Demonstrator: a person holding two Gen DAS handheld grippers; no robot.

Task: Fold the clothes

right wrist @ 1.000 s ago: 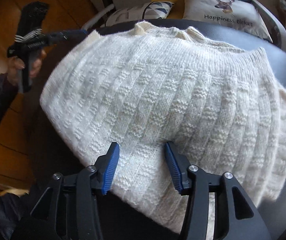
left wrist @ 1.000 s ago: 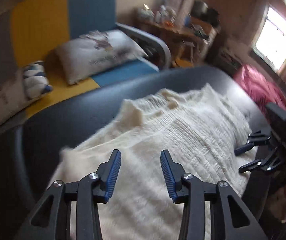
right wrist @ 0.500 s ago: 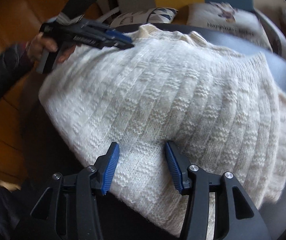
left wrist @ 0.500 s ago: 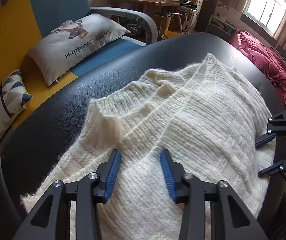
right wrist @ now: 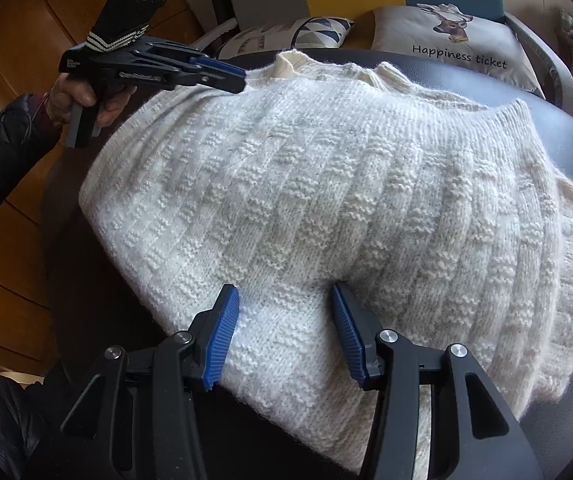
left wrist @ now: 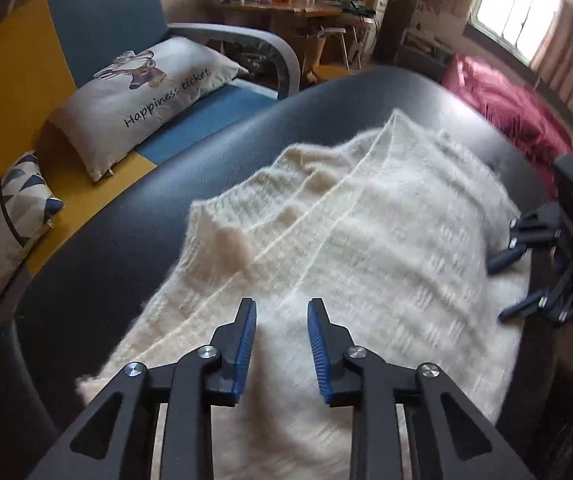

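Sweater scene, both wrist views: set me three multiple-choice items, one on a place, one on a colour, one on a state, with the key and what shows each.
1. Where does the sweater lie?
A. on the dark tabletop
B. on the sofa seat
C. on the floor

2. What colour are the pads on the gripper fingers?
A. red
B. blue
C. green

3. How does the right gripper stand?
A. shut on a sleeve
B. out of view
C. open, a finger either side of the sweater's near edge

Key: 1 A, the knit spreads over the dark surface, with the "Happiness ticket" cushion on the sofa behind it; 2 B, ribbed blue pads show in both wrist views; 3 C, a wide gap separates its fingers, with knit between them.
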